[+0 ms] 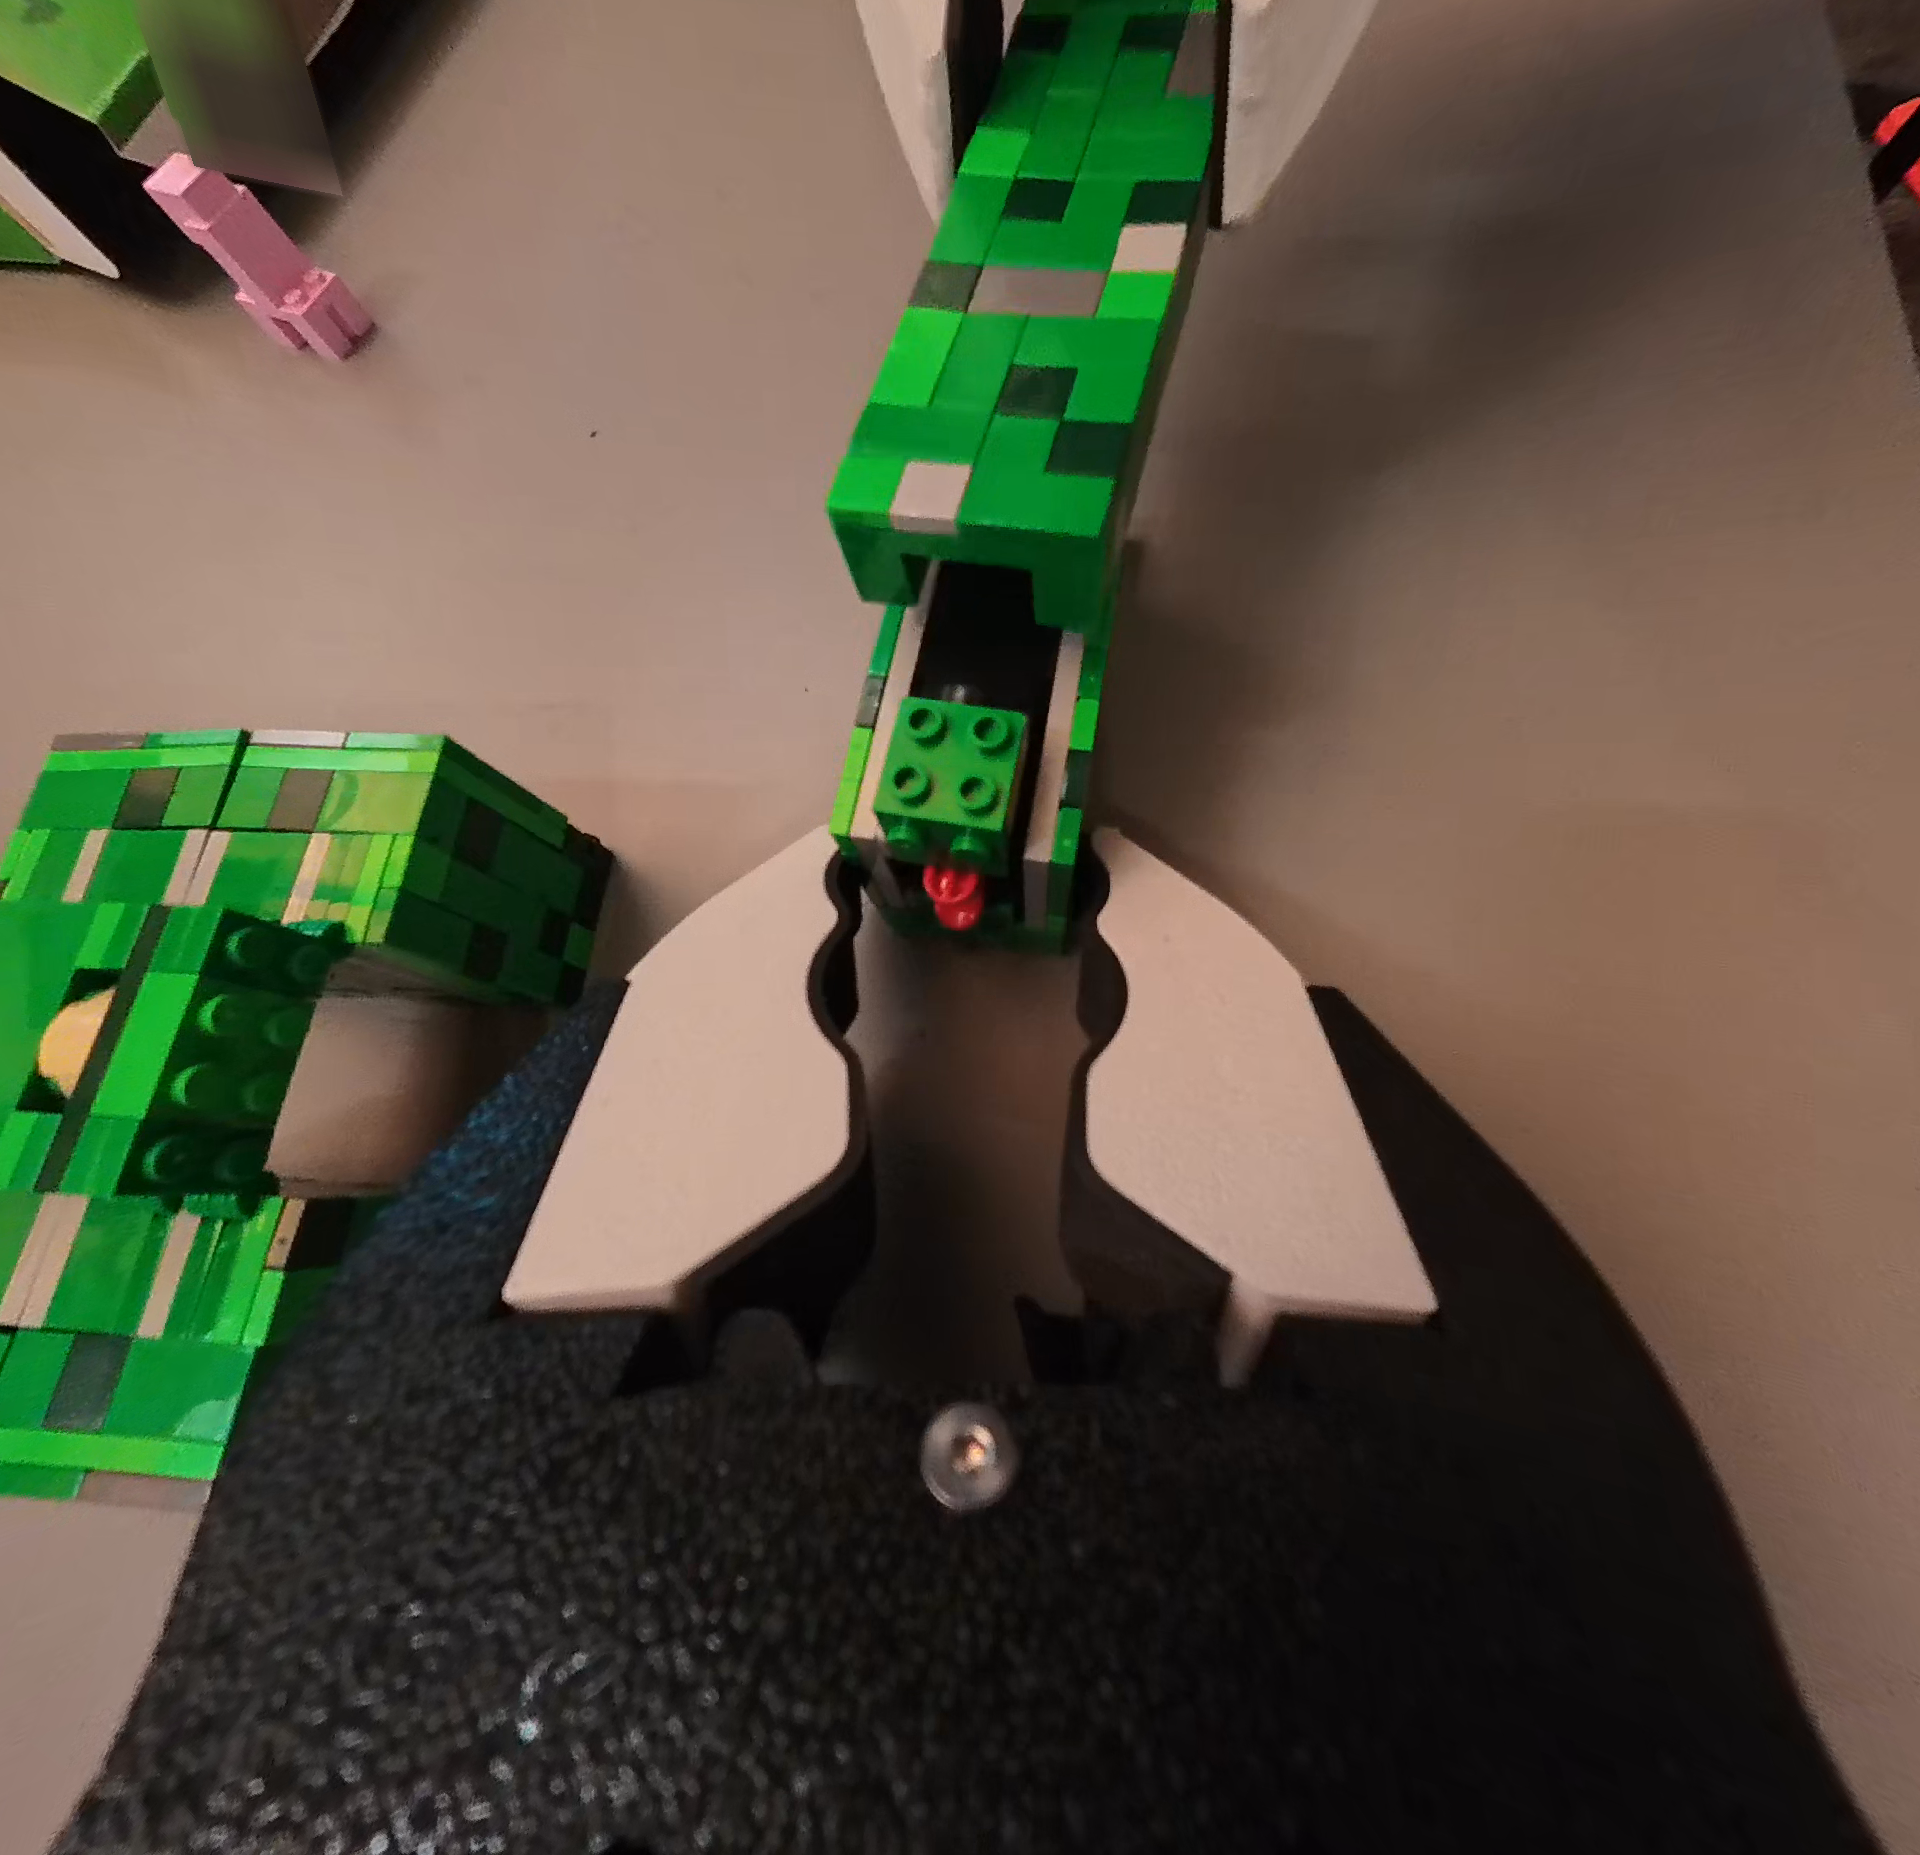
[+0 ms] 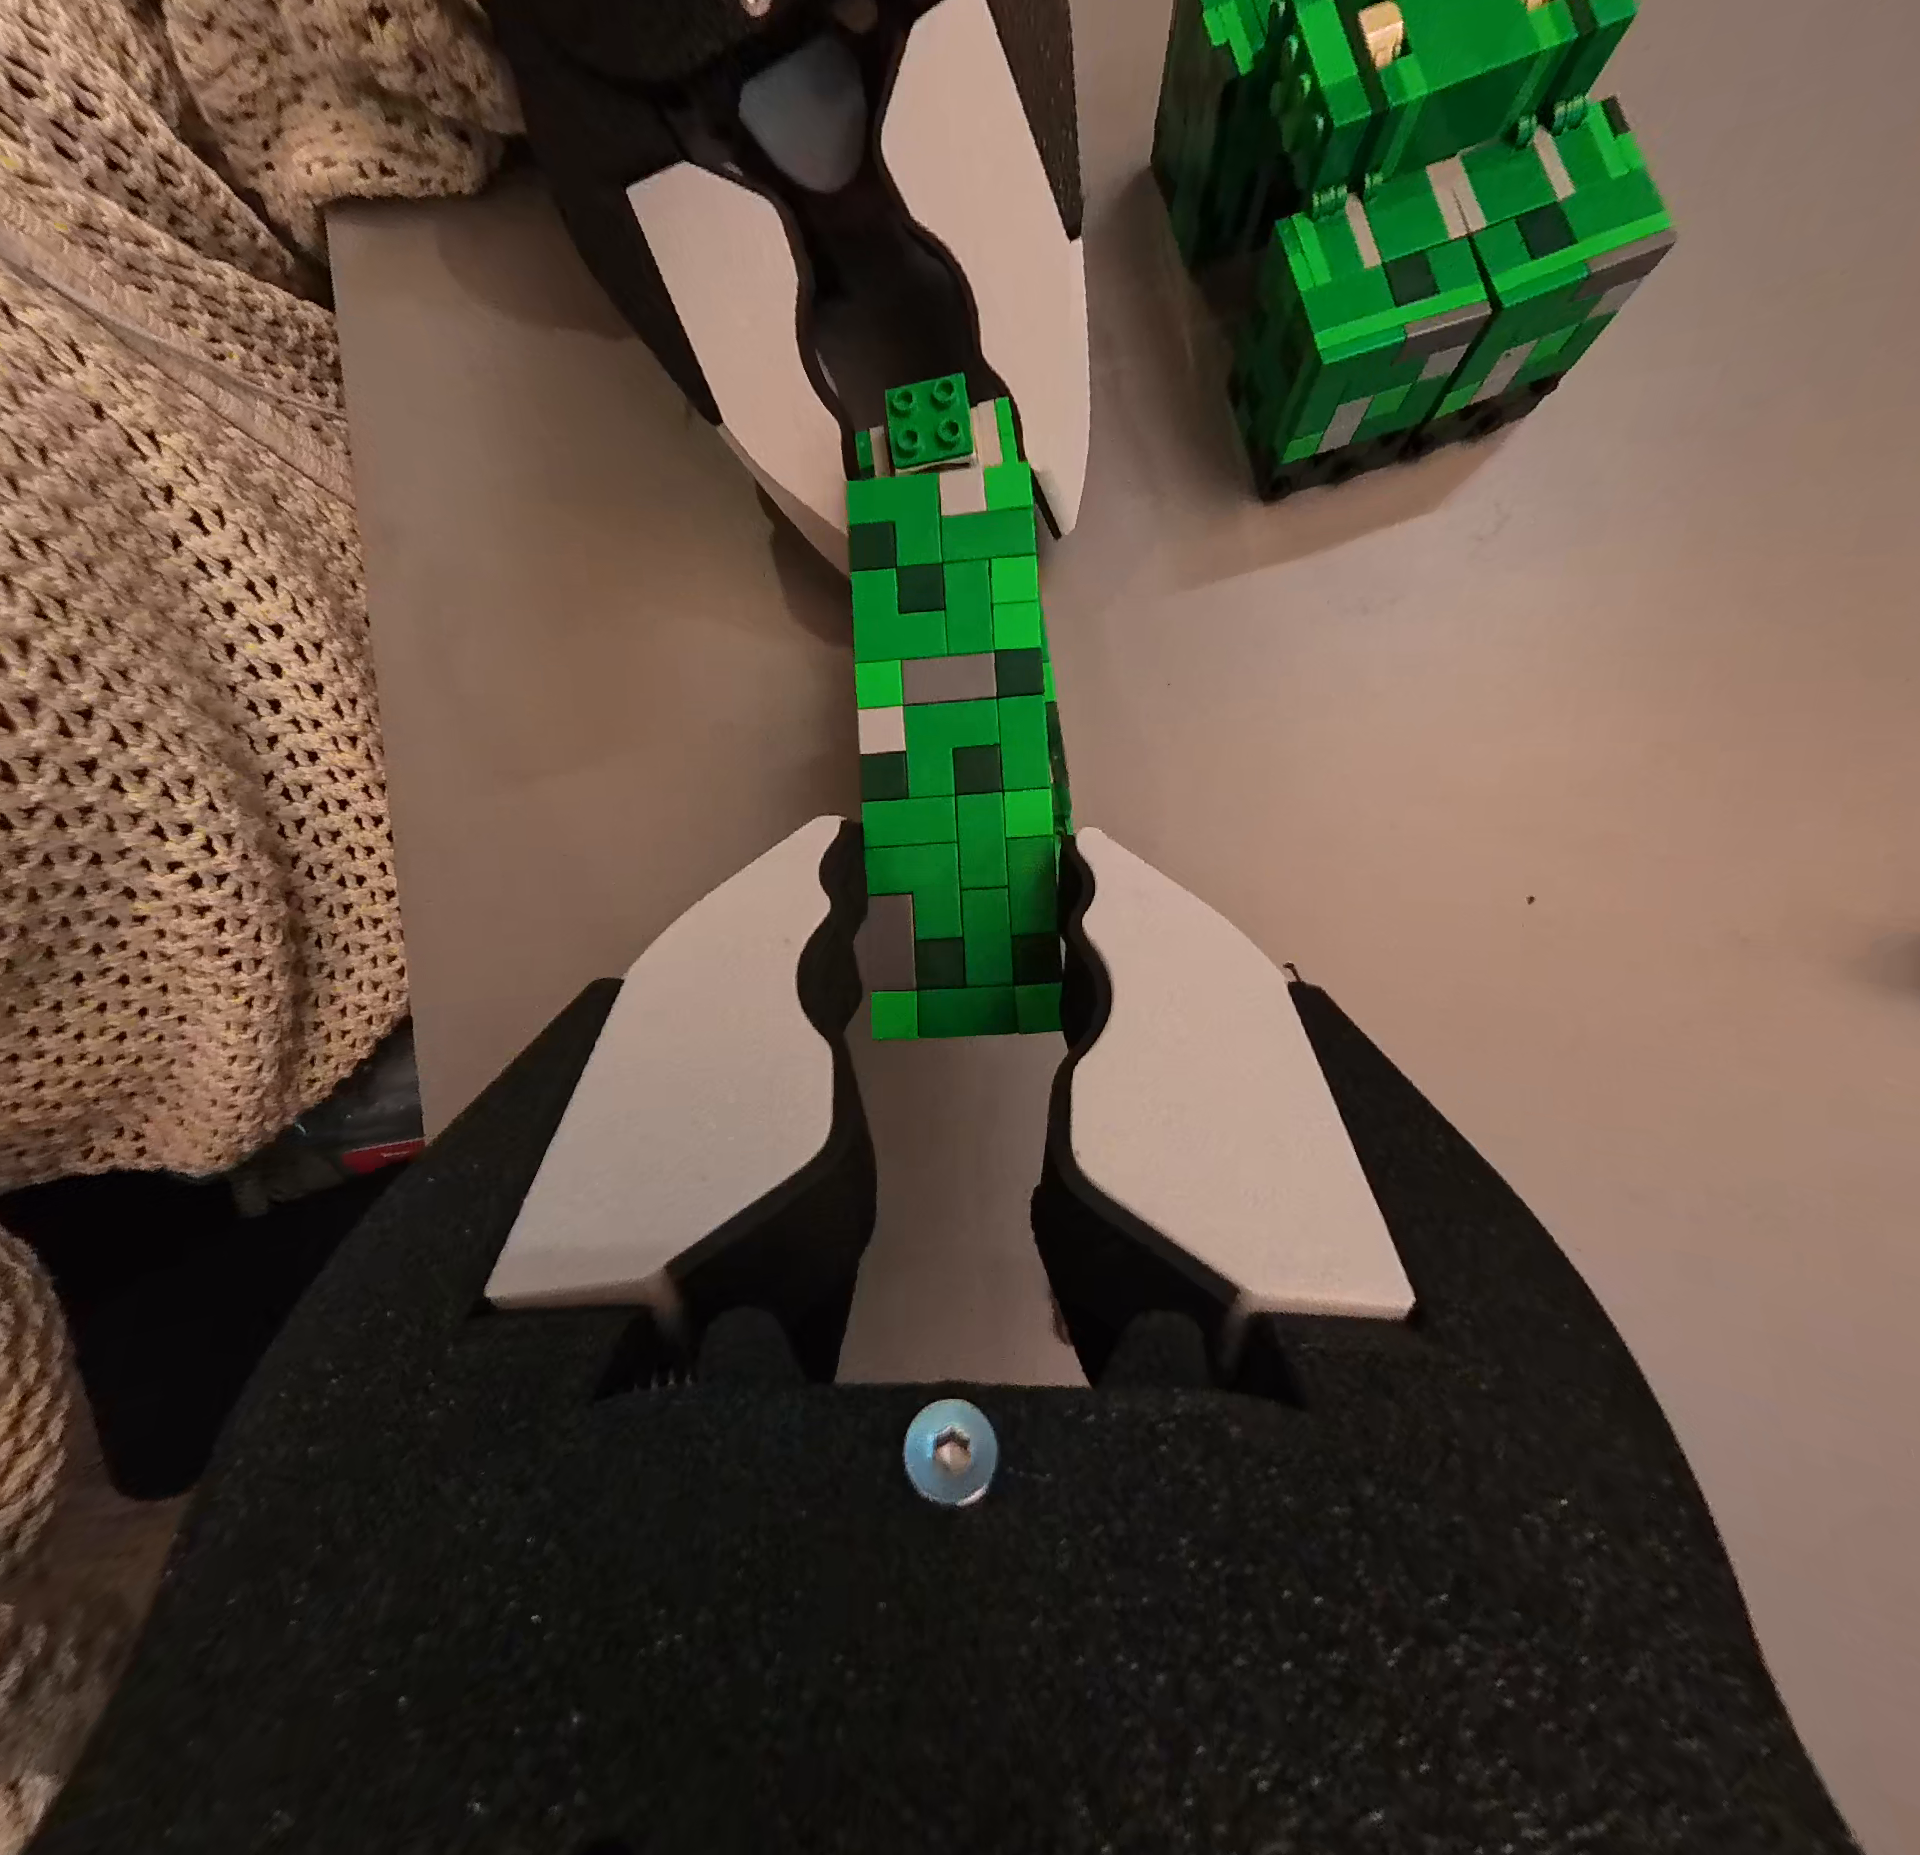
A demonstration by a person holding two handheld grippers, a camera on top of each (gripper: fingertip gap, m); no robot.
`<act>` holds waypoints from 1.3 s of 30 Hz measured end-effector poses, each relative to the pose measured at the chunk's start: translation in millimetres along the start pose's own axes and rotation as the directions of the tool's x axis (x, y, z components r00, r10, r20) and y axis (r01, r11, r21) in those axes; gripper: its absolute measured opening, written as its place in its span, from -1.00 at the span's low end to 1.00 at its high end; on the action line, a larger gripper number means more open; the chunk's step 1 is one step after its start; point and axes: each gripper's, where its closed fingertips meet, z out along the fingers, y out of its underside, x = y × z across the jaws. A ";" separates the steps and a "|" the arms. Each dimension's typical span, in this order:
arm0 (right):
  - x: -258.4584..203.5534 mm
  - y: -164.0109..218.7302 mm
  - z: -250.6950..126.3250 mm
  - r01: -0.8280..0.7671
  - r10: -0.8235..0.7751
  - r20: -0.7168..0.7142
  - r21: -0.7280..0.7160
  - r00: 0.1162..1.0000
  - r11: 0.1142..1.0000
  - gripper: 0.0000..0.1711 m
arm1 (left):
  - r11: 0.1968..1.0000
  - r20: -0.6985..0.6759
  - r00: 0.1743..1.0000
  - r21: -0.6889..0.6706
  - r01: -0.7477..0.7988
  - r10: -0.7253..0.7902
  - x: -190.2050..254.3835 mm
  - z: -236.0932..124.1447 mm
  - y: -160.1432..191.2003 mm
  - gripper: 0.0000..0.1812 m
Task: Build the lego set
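A long green lego column (image 1: 1029, 351) with grey and dark tiles lies level over the grey table (image 1: 1455, 662). My left gripper (image 1: 971, 870) is shut on its open end. There a green 2x2 plate (image 1: 951, 761) and a small red piece (image 1: 951, 896) show inside. My right gripper (image 2: 961, 849) is shut on the column's (image 2: 956, 683) other end. Each gripper shows in the other's view, the right one (image 1: 1081, 60) and the left one (image 2: 935, 455). I cannot tell whether the column touches the table.
A large green lego block assembly (image 1: 208, 974) stands left of my left gripper and also shows in the right wrist view (image 2: 1434, 226). A pink lego figure (image 1: 260, 257) and a green box (image 1: 73, 60) are far left. A knitted blanket (image 2: 177, 662) lies past the table edge (image 2: 348, 662). Some 9 cm of space lies between my two pairs of fingers. The knitted blanket (image 2: 177, 662) is about 20 cm from both grippers' fingertips.
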 end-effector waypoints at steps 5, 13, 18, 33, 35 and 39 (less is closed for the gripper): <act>4.9 -10.7 -4.1 -0.106 0.104 0.033 0.068 0.994 0.992 -0.60 | 1.000 0.000 1.000 0.000 0.000 0.000 -0.2 0.2 -0.1 -0.57; 11.4 -22.0 -2.7 -0.237 0.222 0.102 0.164 0.970 0.958 -0.60 | 1.000 0.001 1.000 -0.001 -0.001 0.001 -1.0 0.4 -0.1 -0.57; 20.5 -31.9 -15.7 -0.295 0.267 0.131 0.307 0.955 0.905 -0.60 | 1.000 0.001 1.000 -0.001 -0.001 0.001 -1.2 0.4 -0.3 -0.57; 101.3 83.3 -19.5 -0.294 0.325 -0.340 0.141 0.882 0.945 -0.60 | 1.000 0.009 1.000 -0.002 -0.001 0.001 -2.2 -0.2 0.0 -0.57; 104.7 92.4 -16.7 -0.301 0.329 -0.365 0.134 0.871 0.944 -0.60 | 1.000 0.010 1.000 -0.002 -0.002 0.002 -2.3 -0.3 0.0 -0.57; 101.1 102.0 -32.0 -0.363 0.406 -0.466 0.183 0.786 0.914 -0.33 | 1.000 0.016 1.000 -0.002 -0.002 0.002 -2.4 -0.7 0.0 -0.57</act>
